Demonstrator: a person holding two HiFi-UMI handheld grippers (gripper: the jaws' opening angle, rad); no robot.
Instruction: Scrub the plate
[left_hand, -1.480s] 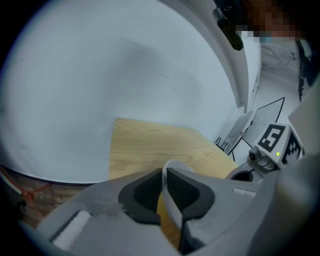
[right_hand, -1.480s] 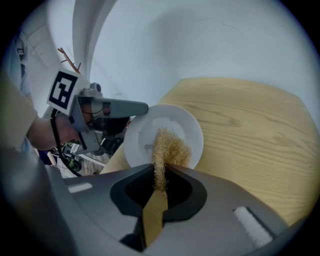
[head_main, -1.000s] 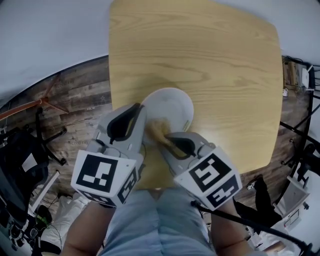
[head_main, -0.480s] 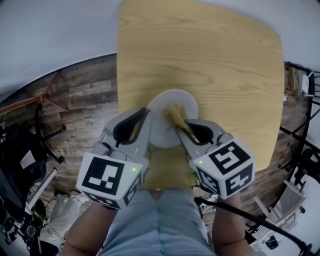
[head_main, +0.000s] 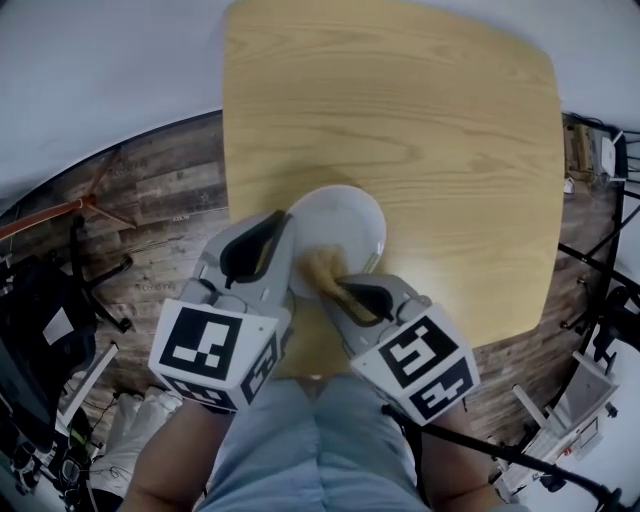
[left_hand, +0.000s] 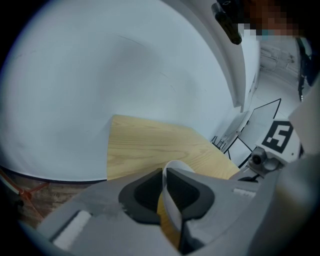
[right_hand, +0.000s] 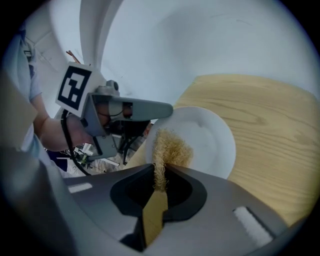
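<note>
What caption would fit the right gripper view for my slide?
Right gripper holds a tan scrubber against a white plate clamped by the left gripper.

Left gripper (left_hand: 165, 171) tight on the rim of the white plate (left_hand: 171, 202), wooden table (left_hand: 150, 145) beyond.

Surroundings of the table (head_main: 400, 110), as noted from the head view.
A light wood top with rounded corners and visible grain is recorded. Dark plank floor (head_main: 150, 195) is seen left of the table and along its right edge. A pale plain surface (head_main: 90, 70) is noted beyond the table's far and left sides. A thin red rod (head_main: 55, 214) is seen over the planks, well left of the table. Black framed gear (head_main: 40, 300) is noted further left; its kind cannot be told. Black metal framing (head_main: 605, 240) and white fittings (head_main: 588, 398) are recorded just right of the table. A black cable (head_main: 500, 455) is seen off its near right corner.
</note>
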